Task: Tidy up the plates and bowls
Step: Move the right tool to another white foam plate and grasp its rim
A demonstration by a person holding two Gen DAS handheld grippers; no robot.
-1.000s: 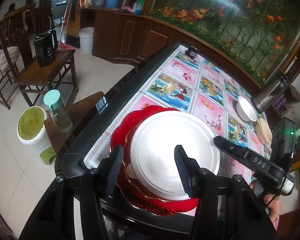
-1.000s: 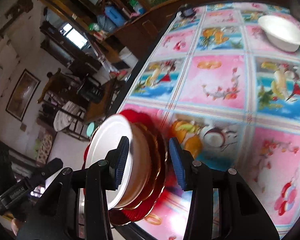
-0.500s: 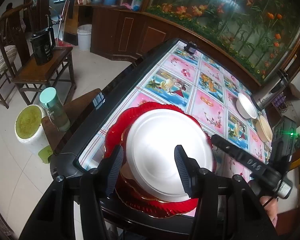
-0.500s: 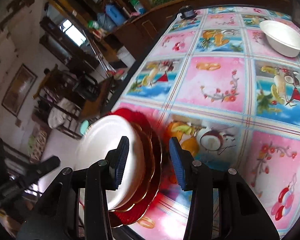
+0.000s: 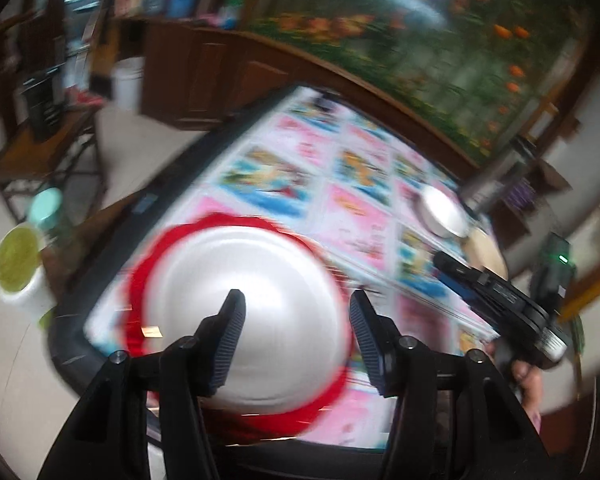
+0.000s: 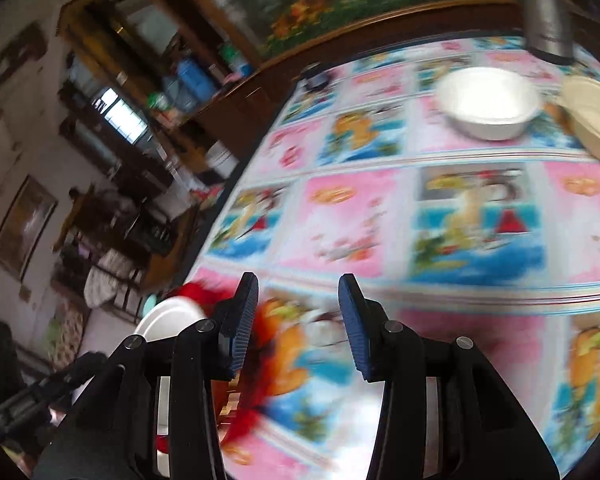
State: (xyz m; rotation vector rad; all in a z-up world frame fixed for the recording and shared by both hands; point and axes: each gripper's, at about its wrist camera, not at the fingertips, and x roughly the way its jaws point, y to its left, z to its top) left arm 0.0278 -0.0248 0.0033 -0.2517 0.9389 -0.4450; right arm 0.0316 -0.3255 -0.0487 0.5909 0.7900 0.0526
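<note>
A white plate (image 5: pixel 252 320) lies on top of a red scalloped plate (image 5: pixel 148 280) near the table's left corner. My left gripper (image 5: pixel 296 308) hovers over this stack with its jaws opening; the pads press on nothing. My right gripper (image 6: pixel 298 292) is open and empty above the patterned tablecloth (image 6: pixel 340 220). The stack's white plate (image 6: pixel 168 316) and red rim (image 6: pixel 192 292) now sit left of its fingers. A white bowl (image 6: pixel 488 100) and a cream bowl (image 6: pixel 596 116) stand at the far right of the table. Both views are motion-blurred.
A metal flask (image 6: pixel 544 4) stands behind the bowls. Left of the table are a teal-lidded bottle (image 5: pixel 46 204) on a low stool, a white tub (image 5: pixel 16 264) with a green top, and a wooden chair (image 5: pixel 40 152). A dark cabinet (image 5: pixel 204 76) runs along the back.
My right gripper has swung right, away from the plate stack, toward the middle of the table. The left gripper has shifted over the stack and its fingers stand a little wider apart.
</note>
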